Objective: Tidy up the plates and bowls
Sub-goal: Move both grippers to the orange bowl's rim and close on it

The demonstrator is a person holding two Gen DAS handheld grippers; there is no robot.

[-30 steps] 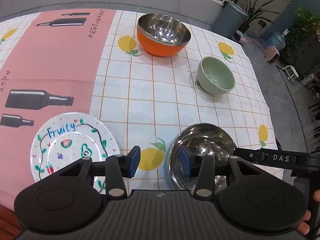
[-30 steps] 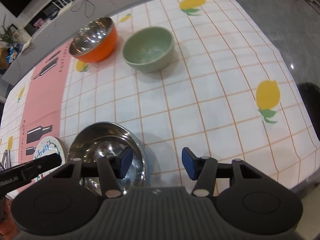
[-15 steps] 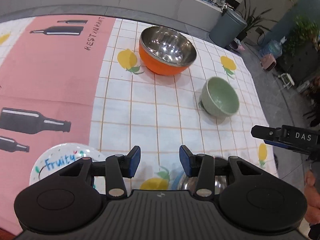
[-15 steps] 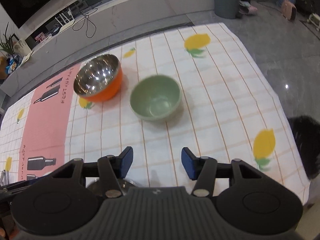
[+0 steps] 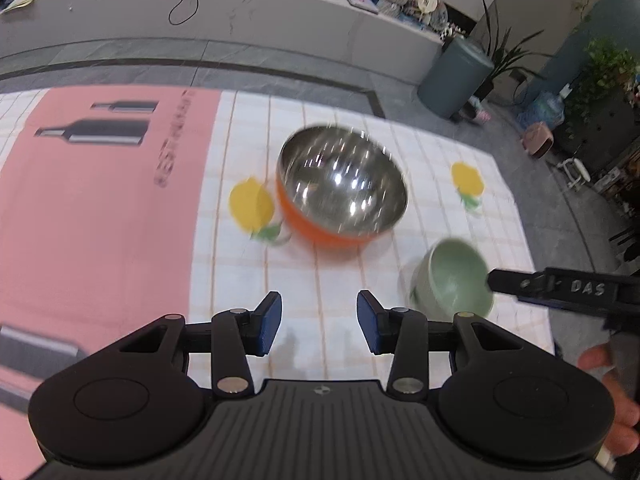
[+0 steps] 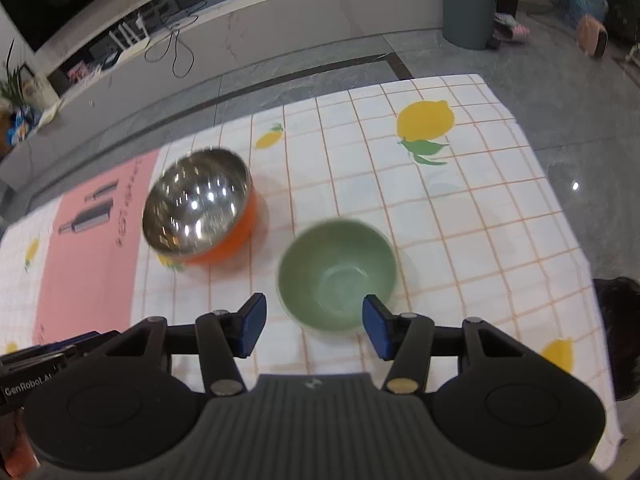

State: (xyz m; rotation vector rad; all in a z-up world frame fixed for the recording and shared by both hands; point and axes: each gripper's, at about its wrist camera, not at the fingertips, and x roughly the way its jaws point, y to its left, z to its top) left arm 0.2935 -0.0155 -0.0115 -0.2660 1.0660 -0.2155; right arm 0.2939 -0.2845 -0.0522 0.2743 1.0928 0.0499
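An orange bowl with a steel inside (image 5: 344,188) stands on the checked tablecloth; it also shows in the right wrist view (image 6: 200,208). A pale green bowl (image 6: 338,274) stands to its right and nearer; it also shows in the left wrist view (image 5: 452,284). My left gripper (image 5: 319,326) is open and empty, short of the orange bowl. My right gripper (image 6: 314,326) is open and empty, its right fingertip over the green bowl's near rim. The right gripper's side shows in the left wrist view (image 5: 560,288), beside the green bowl. Both views are blurred.
The tablecloth (image 6: 460,216) has a pink panel with bottle prints (image 5: 92,208) on the left. Its right edge drops to a grey floor (image 6: 580,128). A grey bin (image 5: 456,76) and a low counter (image 5: 240,12) stand beyond the table.
Both grippers have moved forward over the table toward the two far bowls. The steel bowl and the painted plate near the front edge have dropped out of view.
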